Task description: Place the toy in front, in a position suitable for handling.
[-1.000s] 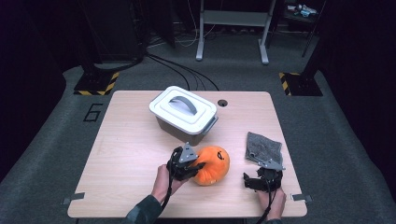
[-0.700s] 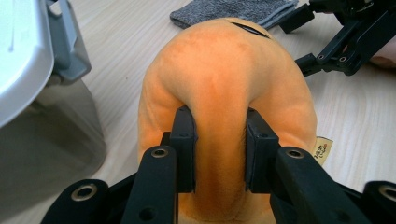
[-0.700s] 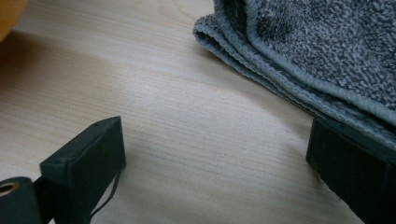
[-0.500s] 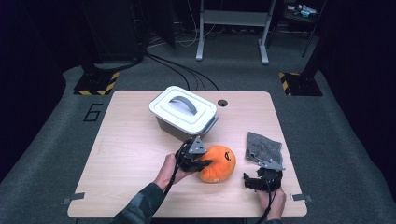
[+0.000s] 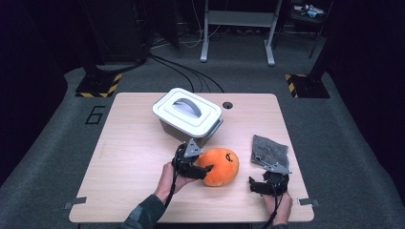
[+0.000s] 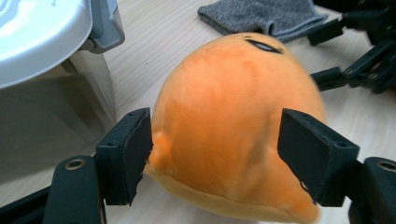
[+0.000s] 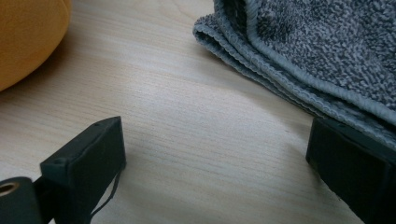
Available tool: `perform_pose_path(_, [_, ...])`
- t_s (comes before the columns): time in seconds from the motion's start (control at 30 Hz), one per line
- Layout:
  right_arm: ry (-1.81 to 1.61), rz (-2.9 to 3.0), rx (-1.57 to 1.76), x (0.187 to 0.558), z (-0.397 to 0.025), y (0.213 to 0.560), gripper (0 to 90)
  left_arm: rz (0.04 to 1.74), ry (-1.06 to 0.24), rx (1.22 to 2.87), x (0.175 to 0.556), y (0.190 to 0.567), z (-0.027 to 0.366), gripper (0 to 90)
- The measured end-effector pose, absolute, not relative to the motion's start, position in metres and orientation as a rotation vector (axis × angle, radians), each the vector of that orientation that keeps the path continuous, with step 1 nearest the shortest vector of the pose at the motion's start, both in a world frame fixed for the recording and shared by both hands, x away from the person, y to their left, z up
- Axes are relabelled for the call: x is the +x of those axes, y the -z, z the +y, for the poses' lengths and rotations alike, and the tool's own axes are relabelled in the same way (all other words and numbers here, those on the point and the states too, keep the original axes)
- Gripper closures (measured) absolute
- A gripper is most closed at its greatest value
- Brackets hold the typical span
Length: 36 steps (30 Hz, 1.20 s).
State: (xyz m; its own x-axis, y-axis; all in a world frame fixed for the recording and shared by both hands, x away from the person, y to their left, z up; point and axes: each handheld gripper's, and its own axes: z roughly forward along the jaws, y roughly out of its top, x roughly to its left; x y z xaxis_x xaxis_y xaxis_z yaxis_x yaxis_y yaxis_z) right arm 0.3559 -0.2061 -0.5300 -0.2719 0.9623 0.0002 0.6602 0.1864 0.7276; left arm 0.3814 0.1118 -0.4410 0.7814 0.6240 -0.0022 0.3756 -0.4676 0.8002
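Orange plush — a soft round toy [image 6: 233,135] sits between the jaws of the left gripper [image 6: 215,158]. In the left gripper view one pad [image 6: 133,149] touches the toy's flank; the other pad [image 6: 313,154] stands at or just off the opposite flank, and we cannot tell contact there. We read the jaws as spread around the toy, not yet clamped on it.

Position: in the high view the toy [image 5: 220,165] rests on the wooden table [image 5: 129,157], directly ahead of the left gripper [image 5: 200,171] and just beside the near corner of the white lidded box [image 5: 187,114]. The toy's long axis runs away from the gripper, its dark stitched mark at the far end.

Right gripper [image 5: 267,186] — jaws wide apart on bare table, holding nothing. The grey towel [image 7: 327,60] lies just ahead of it, folded edge close to one jaw; the toy shows at the other side of that view, apart.

Judgement: the left hand is the nearer one and already straddles the toy, so the next move turns on closing across its short width. The plush should give under the pads; a shallow bite could slip.
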Motion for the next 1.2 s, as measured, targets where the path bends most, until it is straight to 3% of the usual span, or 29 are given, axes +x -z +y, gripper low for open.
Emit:
perform_pose_path(0.33, [-0.863,2.002,1.518,0.356,-0.206,0.530,3.8,0.900,-0.390,2.034,0.343,0.448,0.114,24.1])
perform_pose_path(0.67, [-0.864,2.004,1.517,0.356,-0.206,0.530,3.8,1.031,-0.339,2.068,0.337,0.474,0.099,27.6])
perform_pose_path(0.7, [-0.864,2.004,1.517,0.356,-0.206,0.530,3.8,1.027,-0.337,2.081,0.336,0.476,0.097,29.7])
perform_pose_path(0.73, [-0.861,2.004,1.516,0.356,-0.206,0.530,3.8,1.040,-0.337,2.074,0.336,0.478,0.095,40.0])
perform_pose_path(0.8, [-0.865,2.004,1.517,0.356,-0.206,0.530,3.9,1.043,-0.343,2.087,0.336,0.481,0.093,42.8])
perform_pose_path(0.87, [-0.858,2.007,1.511,0.356,-0.207,0.530,3.9,1.034,-0.341,2.091,0.337,0.483,0.094,56.4])
perform_pose_path(0.97, [-0.858,2.007,1.510,0.356,-0.207,0.530,3.9,1.004,-0.343,2.103,0.340,0.485,0.097,64.2])
perform_pose_path(1.2, [-0.865,2.005,1.515,0.356,-0.206,0.530,4.0,0.925,-0.289,2.095,0.350,0.487,0.107,68.8])
